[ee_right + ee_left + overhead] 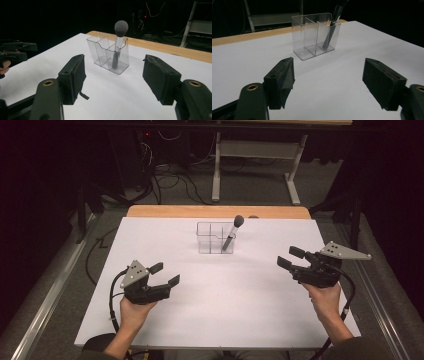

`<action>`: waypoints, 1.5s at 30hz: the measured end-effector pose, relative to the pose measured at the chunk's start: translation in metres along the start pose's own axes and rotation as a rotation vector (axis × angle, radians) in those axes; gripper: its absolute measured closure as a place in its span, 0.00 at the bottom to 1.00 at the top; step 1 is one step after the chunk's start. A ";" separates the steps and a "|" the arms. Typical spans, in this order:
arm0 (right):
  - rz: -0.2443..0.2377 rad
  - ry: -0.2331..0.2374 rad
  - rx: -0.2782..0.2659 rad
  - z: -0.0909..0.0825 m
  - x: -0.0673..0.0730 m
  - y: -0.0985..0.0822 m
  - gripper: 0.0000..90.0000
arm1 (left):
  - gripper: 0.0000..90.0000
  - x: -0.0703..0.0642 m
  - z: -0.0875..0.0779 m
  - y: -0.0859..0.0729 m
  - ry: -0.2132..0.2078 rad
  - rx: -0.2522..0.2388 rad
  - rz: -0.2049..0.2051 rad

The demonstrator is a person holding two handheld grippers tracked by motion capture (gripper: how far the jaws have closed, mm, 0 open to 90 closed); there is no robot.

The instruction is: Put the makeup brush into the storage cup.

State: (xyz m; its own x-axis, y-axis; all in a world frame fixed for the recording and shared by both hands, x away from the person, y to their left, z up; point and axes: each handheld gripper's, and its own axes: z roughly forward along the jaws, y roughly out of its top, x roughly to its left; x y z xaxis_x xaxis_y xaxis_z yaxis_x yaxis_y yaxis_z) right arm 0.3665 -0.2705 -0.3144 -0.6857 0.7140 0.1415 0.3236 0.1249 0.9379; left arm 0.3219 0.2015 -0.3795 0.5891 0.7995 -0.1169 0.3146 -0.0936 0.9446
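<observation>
A clear plastic organizer [209, 238] [315, 35] [108, 52] with three compartments stands at the far middle of the white table [215, 300]. A makeup brush [233, 232] [119, 42] with a grey head stands tilted in its right-hand compartment, handle down. My left gripper [166, 274] [329, 82] is held low at the near left, open and empty, pointing toward the organizer. My right gripper [289, 257] [115, 80] is at the right side, open and empty, also facing the organizer. Both are well short of it.
The white sheet lies on a wooden tabletop [215, 211] whose far edge shows. Beyond it stand a white table frame [255, 165] and tangled cables [165, 180] on the carpet. In the right gripper view the other gripper [15, 51] sits at the far left.
</observation>
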 end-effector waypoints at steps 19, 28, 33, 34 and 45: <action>0.023 0.000 -0.017 -0.011 0.001 -0.017 0.39 | 0.29 0.000 -0.001 0.000 0.001 0.002 0.006; 0.024 0.002 -0.018 -0.012 0.003 -0.025 0.39 | 0.29 0.000 -0.001 0.000 0.001 0.003 0.007; 0.022 0.001 -0.014 -0.011 0.004 -0.029 0.39 | 0.29 0.000 -0.001 0.000 0.000 0.004 0.007; 0.022 0.002 -0.011 -0.011 0.004 -0.030 0.39 | 0.29 0.000 -0.001 0.000 0.000 0.004 0.007; 0.018 0.011 0.003 -0.008 0.007 -0.039 0.39 | 0.29 0.000 -0.001 0.000 -0.001 0.003 0.006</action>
State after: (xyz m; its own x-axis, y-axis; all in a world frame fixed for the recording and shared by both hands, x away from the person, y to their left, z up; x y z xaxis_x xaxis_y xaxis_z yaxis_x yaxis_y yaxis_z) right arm 0.3438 -0.2763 -0.3477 -0.6869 0.7084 0.1622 0.3378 0.1137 0.9343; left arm 0.3213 0.2016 -0.3794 0.5914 0.7986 -0.1116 0.3134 -0.1001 0.9443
